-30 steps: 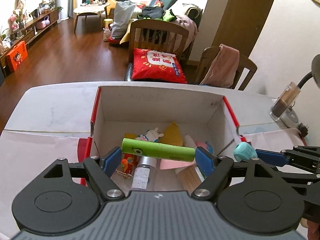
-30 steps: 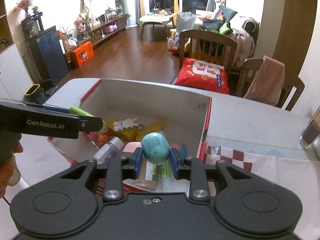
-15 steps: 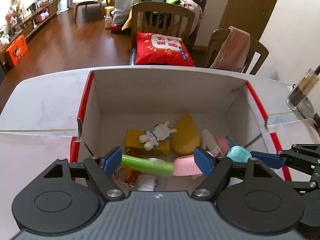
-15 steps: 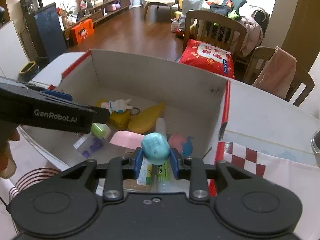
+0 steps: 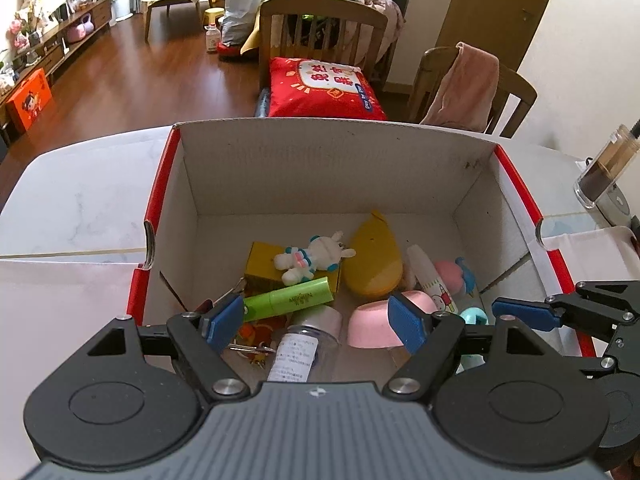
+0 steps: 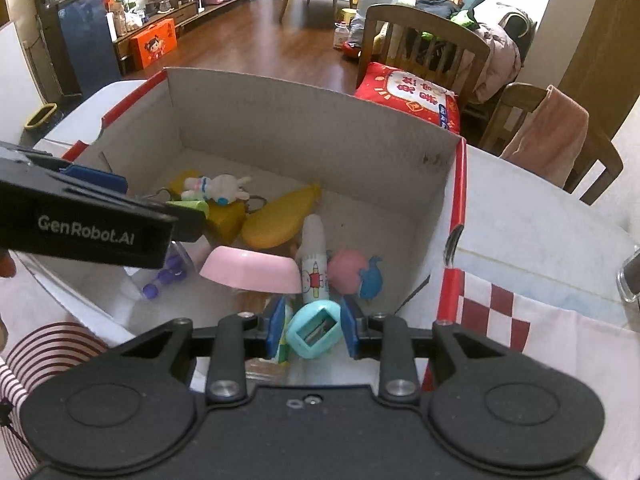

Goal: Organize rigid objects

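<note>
L gripper [image 5: 316, 316] is held wide open, w/ nothing between its blue pads, above the near wall of the cardboard box [image 5: 336, 168]. Green tube [image 5: 289, 299] is seen lying on the box floor by the near-left corner, apart from both pads, against a yellow carton [image 5: 264, 264] topped by a plush rabbit [image 5: 312, 258]. R gripper [image 6: 313, 326] is closed on a teal sharpener [image 6: 314, 330], over the near-right corner. A pink bowl [image 6: 252, 270] is tipped beside it.

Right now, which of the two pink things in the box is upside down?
The pink bowl, lying rim-down near the box's front. The rounder pink toy with the blue whale sits right of the white tube.
</note>
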A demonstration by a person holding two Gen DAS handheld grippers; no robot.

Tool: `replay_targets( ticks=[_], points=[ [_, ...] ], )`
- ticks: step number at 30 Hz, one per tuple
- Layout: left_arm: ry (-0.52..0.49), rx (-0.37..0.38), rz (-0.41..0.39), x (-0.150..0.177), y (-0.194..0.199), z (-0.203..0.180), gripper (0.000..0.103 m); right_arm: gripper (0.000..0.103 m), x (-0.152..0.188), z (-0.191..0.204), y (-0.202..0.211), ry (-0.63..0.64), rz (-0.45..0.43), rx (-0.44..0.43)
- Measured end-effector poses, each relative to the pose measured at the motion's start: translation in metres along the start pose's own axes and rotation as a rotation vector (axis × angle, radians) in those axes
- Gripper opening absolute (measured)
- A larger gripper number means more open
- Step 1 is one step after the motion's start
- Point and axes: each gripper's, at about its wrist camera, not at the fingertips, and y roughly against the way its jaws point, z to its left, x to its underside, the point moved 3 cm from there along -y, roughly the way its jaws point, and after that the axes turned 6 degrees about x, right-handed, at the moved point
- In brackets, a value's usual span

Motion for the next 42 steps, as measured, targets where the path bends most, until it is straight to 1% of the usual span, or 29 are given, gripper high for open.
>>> replay_targets(
  ticks=[9,10,12,13,14,21,25,28,34,35,36,40,42],
  points=[
    [-0.022,0.000,-0.029,0.004,0.018,-0.009,0.080,0.036,0.003,-0.010,0.020,-0.066,-0.038,-0.048],
    [-0.024,-0.002,-0.033,0.004,0.021,-0.009,0.080,0.038,0.004,-0.011,0.024,-0.074,-0.045,-0.052],
    [-0.028,-0.003,-0.043,0.005,0.028,-0.011,0.080,0.046,0.005,-0.012,0.031,-0.083,-0.061,-0.056],
    [-0.030,-0.003,-0.048,0.005,0.030,-0.012,0.080,0.053,0.006,-0.012,0.035,-0.084,-0.074,-0.057],
    [-0.032,-0.004,-0.053,0.006,0.034,-0.012,0.080,0.057,0.006,-0.012,0.039,-0.084,-0.087,-0.056],
    [-0.052,0.000,-0.100,0.011,0.060,-0.018,0.080,0.063,0.010,-0.015,0.064,-0.110,-0.133,-0.060],
    [-0.070,0.010,-0.127,0.015,0.075,-0.022,0.080,0.069,0.014,-0.016,0.078,-0.124,-0.154,-0.066],
    [-0.084,0.007,-0.142,0.019,0.085,-0.025,0.080,0.072,0.017,-0.017,0.089,-0.140,-0.172,-0.077],
    [-0.097,0.034,-0.165,0.030,0.105,-0.026,0.080,0.082,0.025,-0.016,0.112,-0.156,-0.214,-0.101],
    [-0.094,0.038,-0.166,0.032,0.108,-0.026,0.081,0.084,0.027,-0.015,0.116,-0.156,-0.221,-0.104],
    [-0.089,0.043,-0.167,0.035,0.110,-0.026,0.083,0.085,0.028,-0.015,0.120,-0.158,-0.230,-0.106],
    [-0.088,0.047,-0.175,0.045,0.122,-0.025,0.084,0.095,0.034,-0.014,0.133,-0.174,-0.258,-0.127],
    [-0.081,0.051,-0.179,0.049,0.127,-0.024,0.084,0.098,0.037,-0.012,0.140,-0.175,-0.272,-0.133]
  ],
)
